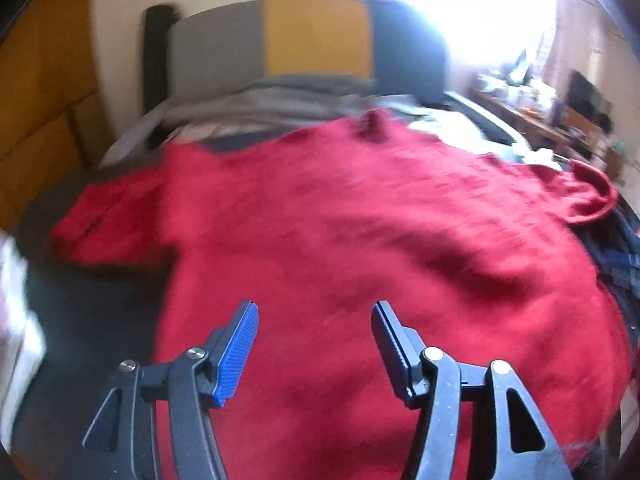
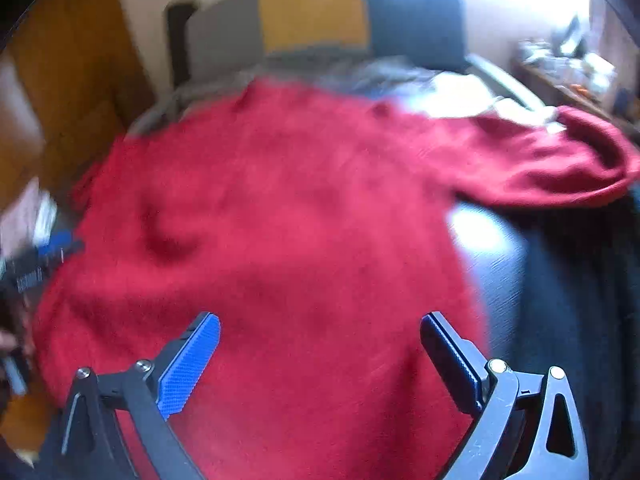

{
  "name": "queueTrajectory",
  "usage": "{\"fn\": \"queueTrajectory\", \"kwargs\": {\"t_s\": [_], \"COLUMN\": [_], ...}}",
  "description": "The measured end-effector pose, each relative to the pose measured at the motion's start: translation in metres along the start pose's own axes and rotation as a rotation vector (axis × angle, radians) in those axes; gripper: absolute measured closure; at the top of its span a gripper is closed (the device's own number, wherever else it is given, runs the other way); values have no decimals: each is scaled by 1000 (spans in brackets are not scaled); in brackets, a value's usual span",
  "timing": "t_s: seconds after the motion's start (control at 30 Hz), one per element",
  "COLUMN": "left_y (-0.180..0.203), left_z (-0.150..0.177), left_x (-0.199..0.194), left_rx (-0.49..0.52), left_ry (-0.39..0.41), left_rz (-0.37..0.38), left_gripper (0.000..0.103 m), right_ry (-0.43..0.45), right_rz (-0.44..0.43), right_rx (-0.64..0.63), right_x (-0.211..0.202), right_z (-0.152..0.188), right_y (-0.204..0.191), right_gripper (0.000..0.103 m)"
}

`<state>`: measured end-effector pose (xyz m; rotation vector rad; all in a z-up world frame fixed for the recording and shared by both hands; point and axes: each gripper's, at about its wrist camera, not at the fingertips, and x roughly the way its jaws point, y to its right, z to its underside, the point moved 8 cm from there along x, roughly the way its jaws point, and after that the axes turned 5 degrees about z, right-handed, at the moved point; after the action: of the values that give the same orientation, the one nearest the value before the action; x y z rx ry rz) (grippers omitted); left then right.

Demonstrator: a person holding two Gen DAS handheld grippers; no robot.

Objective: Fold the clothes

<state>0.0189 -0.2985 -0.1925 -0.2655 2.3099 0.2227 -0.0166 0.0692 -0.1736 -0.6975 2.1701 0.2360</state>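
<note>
A red short-sleeved shirt (image 1: 340,232) lies spread flat on a dark surface, its neck far from me and a sleeve out to each side. It also fills the right wrist view (image 2: 288,216). My left gripper (image 1: 314,312) is open and empty, hovering over the shirt's near hem on the left part. My right gripper (image 2: 320,324) is open wide and empty, over the hem on the right part. The left gripper shows blurred at the left edge of the right wrist view (image 2: 40,264). Both views are motion-blurred.
A chair back with grey, yellow and dark panels (image 1: 316,40) stands behind the shirt, with grey clothes (image 1: 280,100) piled before it. A wooden cabinet (image 1: 44,92) is at left. A cluttered desk (image 1: 540,108) is at far right under a bright window.
</note>
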Motion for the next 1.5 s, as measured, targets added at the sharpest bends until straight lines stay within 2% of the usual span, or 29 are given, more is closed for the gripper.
{"fn": "queueTrajectory", "kwargs": {"t_s": [0.13, 0.2, 0.3, 0.4, 0.47, 0.53, 0.6, 0.63, 0.7, 0.73, 0.77, 0.87, 0.97, 1.07, 1.13, 1.3, 1.43, 1.5], "left_y": [55, 81, 105, 113, 109, 103, 101, 102, 105, 106, 105, 103, 104, 104, 103, 103, 103, 102], "left_z": [-29, -38, -40, -32, -30, -29, -29, -28, -27, -27, -27, -28, -28, -29, -28, -28, -27, -27], "left_x": [29, 43, 62, 77, 81, 87, 88, 88, 87, 87, 87, 86, 87, 87, 87, 87, 86, 86], "left_rx": [92, 142, 182, 183, 143, 96, 74, 85, 107, 111, 105, 94, 96, 92, 90, 86, 78, 71], "left_ry": [-12, -16, -39, -81, -101, -124, -124, -122, -117, -115, -115, -113, -110, -107, -106, -103, -103, -105], "left_rz": [101, 138, 171, 180, 208, 239, 255, 243, 218, 213, 216, 222, 218, 223, 223, 227, 235, 244], "left_gripper": [43, 43, 43, 43, 40, 35, 35, 34, 34, 34, 33, 32, 32, 32, 32, 32, 32, 32], "right_ry": [129, 153, 159, 136, 124, 96, 108, 106, 47, 15, -5, -11, 12, 65, 85, 75, 35, 15], "right_rz": [133, 222, 287, 302, 304, 263, 240, 234, 298, 313, 326, 354, 333, 266, 207, 71, -40, -82], "right_rx": [67, 103, 266, 484, 581, 661, 690, 679, 637, 629, 619, 581, 591, 613, 593, 509, 418, 348], "right_x": [-25, -33, -38, -40, -37, -26, -18, -13, 2, 9, 15, 22, 14, 4, -2, 12, 36, 46], "right_z": [-58, -89, -120, -124, -120, -116, -116, -117, -117, -115, -114, -115, -121, -137, -150, -171, -170, -159], "right_y": [67, 113, 185, 249, 279, 299, 309, 310, 312, 310, 307, 300, 296, 288, 268, 192, 111, 65], "right_gripper": [2, 2, 2, 2, 2, 2, 2, 5, 35, 69, 80, 80, 83, 85, 87, 87, 88, 88]}}
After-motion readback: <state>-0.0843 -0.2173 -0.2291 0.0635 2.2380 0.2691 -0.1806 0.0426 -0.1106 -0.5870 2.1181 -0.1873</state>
